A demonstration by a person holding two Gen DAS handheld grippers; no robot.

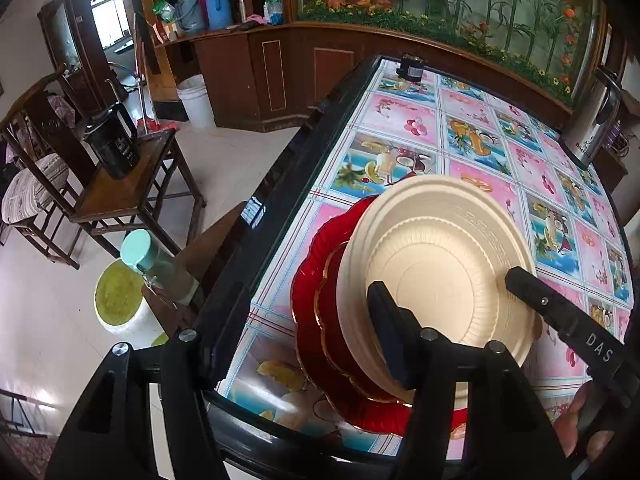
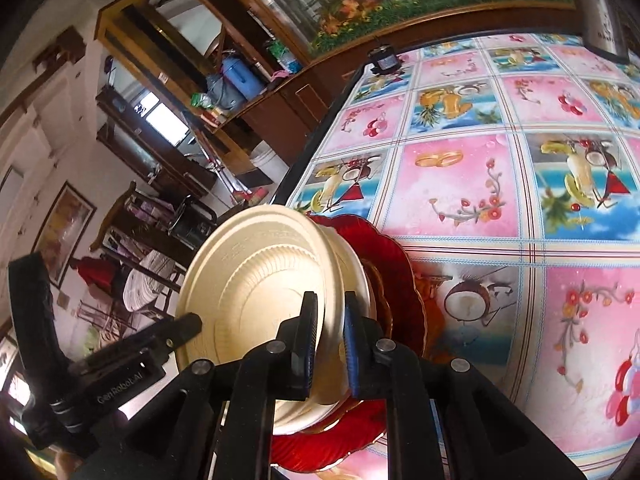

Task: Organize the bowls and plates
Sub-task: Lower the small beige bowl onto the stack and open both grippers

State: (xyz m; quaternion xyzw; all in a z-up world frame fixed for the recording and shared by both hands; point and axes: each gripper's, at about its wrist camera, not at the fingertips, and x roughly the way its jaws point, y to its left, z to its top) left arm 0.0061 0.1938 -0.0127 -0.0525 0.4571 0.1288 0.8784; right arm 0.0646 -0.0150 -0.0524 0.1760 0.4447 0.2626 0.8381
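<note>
Right tongs (image 2: pixel 327 320) sit closest, their two blue-padded fingers (image 2: pixel 306 344) clamped on the rim of the top cream bowl (image 2: pixel 256 292). That bowl sits tilted on a second cream bowl (image 2: pixel 354 276), and both rest on a small red plate (image 1: pixel 340 320) atop a big red plate (image 1: pixel 316 344). The whole stack stands at the near left corner of the table (image 2: pixel 520 200), on its fruit-print cloth. Left tongs (image 1: pixel 384 344) show one dark finger over the near rim of the top bowl; whether they grip it, I cannot tell. Far off on the table stands a small dark jar (image 1: pixel 410 68).
</note>
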